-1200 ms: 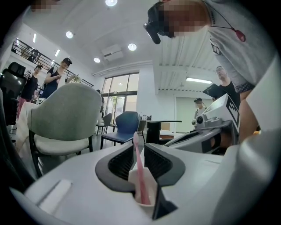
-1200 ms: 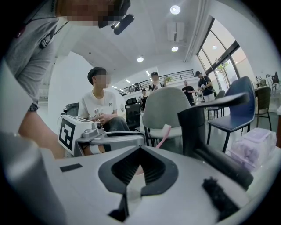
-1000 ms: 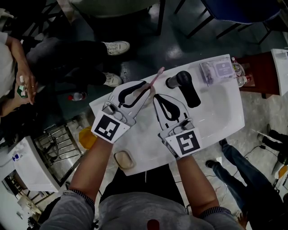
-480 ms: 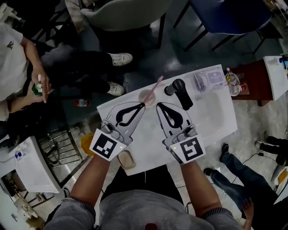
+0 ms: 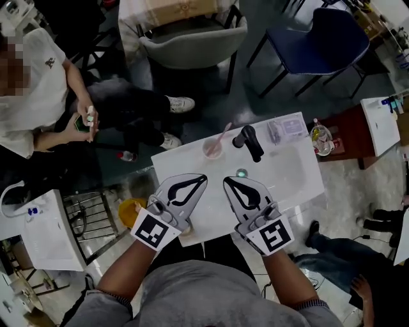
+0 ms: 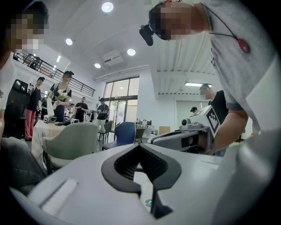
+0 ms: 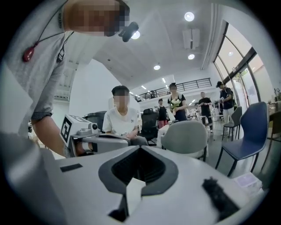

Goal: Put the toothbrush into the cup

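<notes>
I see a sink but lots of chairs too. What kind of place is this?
Probably a big office or lab hall, not a bathroom: the sink with its tap stands on an open floor among chairs.

Head view looks steeply down on left claw (image 5: 202, 178) and right claw (image 5: 225, 181); claw views face level, glimpsing each other.

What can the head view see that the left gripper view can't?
Only the head view shows the pink toothbrush standing in the cup, beside the black faucet on the white sink. Only the left gripper view shows ceiling lights and tall windows. Both show the grey chair, the blue chair, the left hand-held gripper and the right hand-held gripper, each shut and empty.
</notes>
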`<state>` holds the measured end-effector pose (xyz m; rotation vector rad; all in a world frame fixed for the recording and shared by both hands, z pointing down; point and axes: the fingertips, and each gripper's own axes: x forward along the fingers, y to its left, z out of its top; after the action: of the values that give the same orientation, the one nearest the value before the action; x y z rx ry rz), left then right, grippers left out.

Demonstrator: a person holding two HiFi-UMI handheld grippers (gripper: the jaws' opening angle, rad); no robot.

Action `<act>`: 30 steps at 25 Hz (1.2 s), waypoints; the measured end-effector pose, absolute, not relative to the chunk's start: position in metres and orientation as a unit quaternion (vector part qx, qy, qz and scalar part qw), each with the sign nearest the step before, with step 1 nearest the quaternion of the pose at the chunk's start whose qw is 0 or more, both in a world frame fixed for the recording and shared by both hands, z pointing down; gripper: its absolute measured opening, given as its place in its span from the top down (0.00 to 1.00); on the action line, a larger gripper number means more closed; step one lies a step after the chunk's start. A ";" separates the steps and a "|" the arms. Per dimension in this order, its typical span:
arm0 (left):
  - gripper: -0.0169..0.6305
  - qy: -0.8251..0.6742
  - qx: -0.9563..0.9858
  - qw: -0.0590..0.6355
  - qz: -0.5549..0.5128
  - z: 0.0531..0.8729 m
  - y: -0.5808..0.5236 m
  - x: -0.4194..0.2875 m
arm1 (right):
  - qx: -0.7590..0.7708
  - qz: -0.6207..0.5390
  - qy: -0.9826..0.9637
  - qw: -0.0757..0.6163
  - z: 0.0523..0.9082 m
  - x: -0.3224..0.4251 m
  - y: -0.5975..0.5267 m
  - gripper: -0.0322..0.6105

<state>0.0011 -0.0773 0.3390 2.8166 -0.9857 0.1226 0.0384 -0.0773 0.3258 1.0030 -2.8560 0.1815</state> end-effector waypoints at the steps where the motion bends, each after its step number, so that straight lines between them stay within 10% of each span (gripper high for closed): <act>1: 0.96 -0.328 0.941 0.076 0.041 0.334 -0.072 0.001 | 0.327 0.056 -0.942 0.054 0.319 0.037 -0.071 0.93; 30: 0.96 -0.321 0.944 0.070 0.024 0.267 -0.006 0.010 | 0.291 0.025 -0.954 0.064 0.252 0.035 -0.007 0.93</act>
<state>0.0097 -0.0061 0.2667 2.8421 -0.9649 0.0719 0.0348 -0.0071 0.2522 0.8778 -2.8817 0.0753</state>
